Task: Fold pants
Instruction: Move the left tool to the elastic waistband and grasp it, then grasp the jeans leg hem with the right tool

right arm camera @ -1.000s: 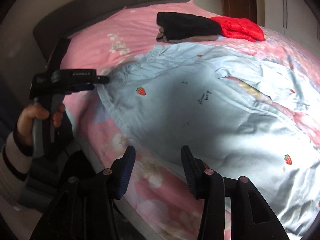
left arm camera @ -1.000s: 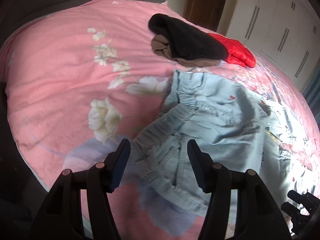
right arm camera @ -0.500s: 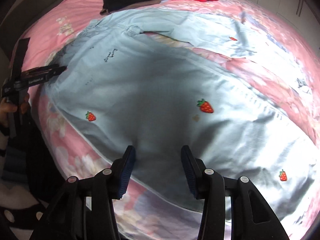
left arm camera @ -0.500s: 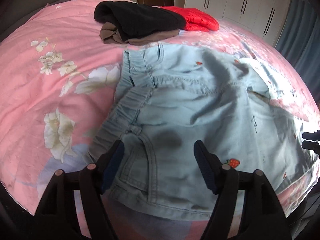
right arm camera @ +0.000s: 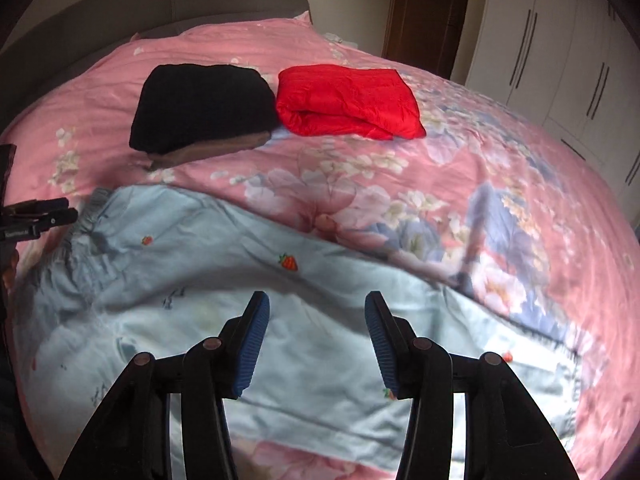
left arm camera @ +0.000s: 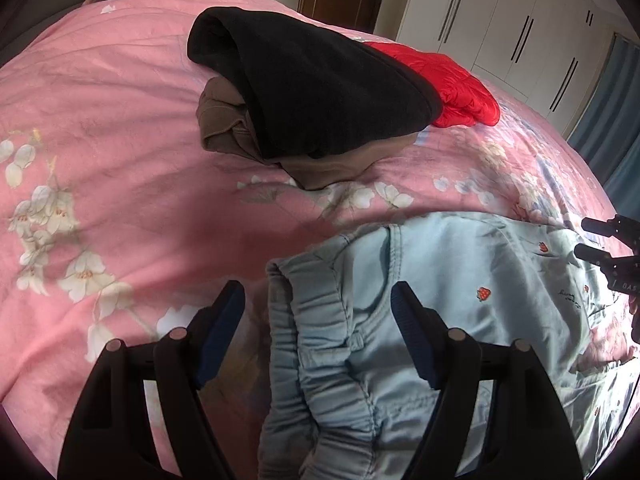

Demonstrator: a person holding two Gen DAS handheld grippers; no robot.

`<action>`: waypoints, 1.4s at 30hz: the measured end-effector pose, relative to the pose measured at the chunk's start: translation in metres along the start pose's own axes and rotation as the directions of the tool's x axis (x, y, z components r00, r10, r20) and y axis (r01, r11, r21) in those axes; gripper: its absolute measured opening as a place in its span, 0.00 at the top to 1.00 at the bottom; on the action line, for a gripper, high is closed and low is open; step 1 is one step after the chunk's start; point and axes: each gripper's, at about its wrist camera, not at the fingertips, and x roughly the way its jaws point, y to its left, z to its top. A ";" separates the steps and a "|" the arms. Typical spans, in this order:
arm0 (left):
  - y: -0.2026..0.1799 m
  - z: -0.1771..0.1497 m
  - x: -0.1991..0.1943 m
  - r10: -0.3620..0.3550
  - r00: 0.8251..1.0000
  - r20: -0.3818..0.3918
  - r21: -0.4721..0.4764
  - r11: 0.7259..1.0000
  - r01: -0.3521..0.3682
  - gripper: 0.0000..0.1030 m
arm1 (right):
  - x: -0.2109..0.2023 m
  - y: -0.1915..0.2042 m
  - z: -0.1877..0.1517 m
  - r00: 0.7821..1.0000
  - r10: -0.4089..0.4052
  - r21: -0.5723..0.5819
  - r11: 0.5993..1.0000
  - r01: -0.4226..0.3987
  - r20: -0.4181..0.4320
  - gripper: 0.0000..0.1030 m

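Note:
Light blue pants (left arm camera: pixel 460 300) with small strawberry prints lie spread on a pink floral bed. Their gathered elastic waistband (left arm camera: pixel 320 320) lies between the fingers of my left gripper (left arm camera: pixel 318 304), which is open and empty just above it. In the right wrist view the pants (right arm camera: pixel 200 280) stretch across the lower half, legs running right. My right gripper (right arm camera: pixel 316 316) is open and empty above the middle of the pants. The left gripper also shows at the left edge of the right wrist view (right arm camera: pixel 44 212), near the waistband.
A folded black garment (right arm camera: pixel 204 104) on a brown one (left arm camera: pixel 224 120) and a folded red garment (right arm camera: pixel 344 100) lie further up the bed (left arm camera: pixel 100 120). White wardrobes (right arm camera: pixel 560 60) and a wooden door (right arm camera: pixel 428 12) stand behind. A grey headboard (right arm camera: pixel 160 8) is at the back left.
Both grippers moved up over the pants toward their far edge, staying open. The views tilted up, so the folded garments and the far bed now show more.

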 end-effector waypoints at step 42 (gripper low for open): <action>-0.011 0.020 -0.036 -0.164 0.986 0.040 0.206 0.967 0.152 0.83 | 0.070 0.022 0.045 0.991 -0.012 -0.118 0.993 -0.004 -0.134 0.96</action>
